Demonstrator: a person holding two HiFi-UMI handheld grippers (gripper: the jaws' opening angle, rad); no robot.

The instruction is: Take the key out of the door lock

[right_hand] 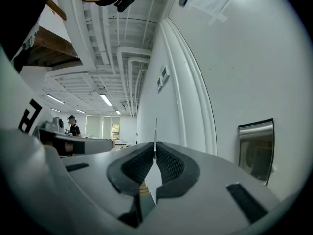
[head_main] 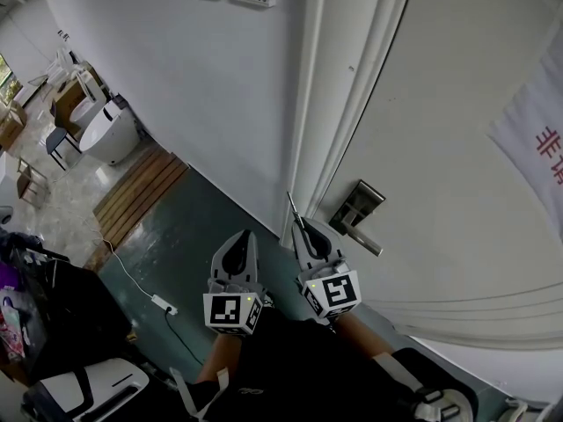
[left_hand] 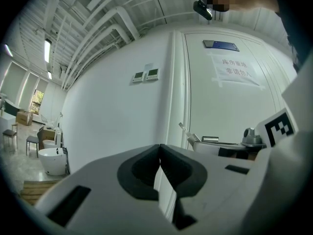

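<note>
Key [head_main: 293,207] is out of the lock: we have it pinched in the right gripper [head_main: 303,229], jaws drawn narrow on the thin metal blade. The blade sticks out past the tips, pointing at the door frame [head_main: 321,104]. In the right gripper view it shows edge-on between the ribbed pads [right_hand: 139,163], standing straight up from the contact line. The lock plate [head_main: 358,202] with its lever handle [head_main: 362,237] sits on the white door [head_main: 440,130] just right of the key, clear of it, no contact. Left gripper [head_main: 244,238] is just beside the right one, on its left, facing the white wall [head_main: 193,86] near the frame. Its jaws are pressed together with nothing between them — empty. A paper notice [left_hand: 234,68] with red print hangs higher up on the door
</note>
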